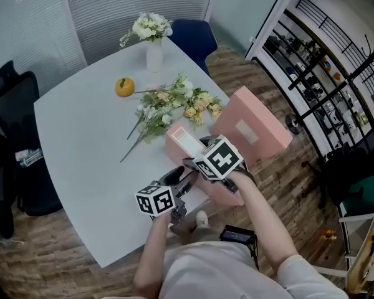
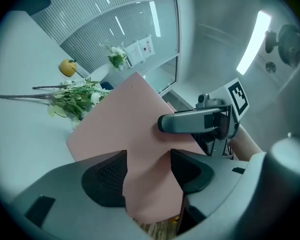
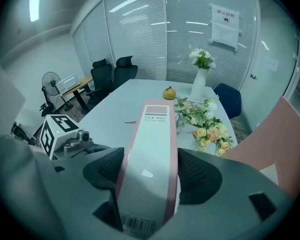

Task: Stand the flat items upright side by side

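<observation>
A pink file box (image 1: 184, 139) with a white spine label rests tilted on the white table (image 1: 87, 154), close to its near edge. My right gripper (image 1: 199, 159) is shut on its spine (image 3: 152, 134), with a pad on each side. My left gripper (image 1: 184, 179) sits just left of and below it, at the table's edge. Its jaws stand wide. The box's broad face (image 2: 125, 119) and lower corner show in the gap between them, and no pad visibly presses on it. A second pink file box (image 1: 262, 126) stands on edge to the right.
A loose bunch of flowers (image 1: 174, 108) lies behind the boxes, with an orange (image 1: 124, 87) and a white vase (image 1: 154, 52) farther back. A black chair (image 1: 12, 104) stands to the left and a blue chair (image 1: 196, 36) at the far end. Wooden floor lies right of the table.
</observation>
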Available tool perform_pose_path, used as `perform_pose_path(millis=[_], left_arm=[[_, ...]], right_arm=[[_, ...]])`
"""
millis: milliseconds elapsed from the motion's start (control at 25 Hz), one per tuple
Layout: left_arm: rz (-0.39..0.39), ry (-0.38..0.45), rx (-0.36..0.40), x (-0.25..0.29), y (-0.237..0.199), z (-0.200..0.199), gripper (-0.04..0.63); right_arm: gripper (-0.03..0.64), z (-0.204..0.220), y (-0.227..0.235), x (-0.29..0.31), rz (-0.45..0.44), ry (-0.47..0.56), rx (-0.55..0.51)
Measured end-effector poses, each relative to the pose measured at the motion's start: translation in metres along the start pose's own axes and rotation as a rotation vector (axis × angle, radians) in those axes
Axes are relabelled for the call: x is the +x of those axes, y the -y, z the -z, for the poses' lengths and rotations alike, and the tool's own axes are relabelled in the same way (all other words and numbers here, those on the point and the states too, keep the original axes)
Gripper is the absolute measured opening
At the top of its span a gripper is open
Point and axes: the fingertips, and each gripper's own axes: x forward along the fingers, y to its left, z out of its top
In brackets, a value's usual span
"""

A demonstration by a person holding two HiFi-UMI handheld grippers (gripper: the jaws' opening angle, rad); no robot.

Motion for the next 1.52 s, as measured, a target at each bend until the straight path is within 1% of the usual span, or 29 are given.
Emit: perform_pose_path(millis=[160,320,600,840,920,1080,1120,1280,1520], left_arm=[[0.032,-0.025,-0.008,0.003,0.005,0.004,0.273],[0.052,-0.038,-0.026,0.005,0.008,0.006,0.272],[0.088,-0.064,-0.039,0.005,0.010,0.009,0.273],[0.118,-0.056,-0.083,0.007,0.016,0.006,0.272],[0.123,-0.058,-0.087,0.009,0.016,0.007,0.272],[0.152,-0.036,-0.139,0.014,0.019,0.000,0.272],[0.154,-0.033,-0.142,0.015,0.020,-0.002,0.272],[0.146,-0.034,-0.120,0.017,0.021,-0.008,0.268],[0.142,-0.015,-0.092,0.020,0.023,-0.019,0.261]], right_arm=[[0.340,0.001,0.002,0.000,0.018,-0.013,0.007],[0.325,0.001,0.004,-0.002,0.035,0.003,0.030],[0.319,0.000,0.005,-0.011,0.070,0.045,0.062],[0.318,-0.013,0.013,-0.034,0.093,0.175,0.136],[0.317,-0.016,0.016,-0.042,0.112,0.215,0.144],[0.316,-0.023,0.023,-0.056,0.141,0.300,0.155],[0.316,-0.024,0.025,-0.059,0.148,0.322,0.163],[0.317,-0.027,0.030,-0.069,0.178,0.392,0.179],[0.318,-0.031,0.033,-0.086,0.211,0.519,0.165]])
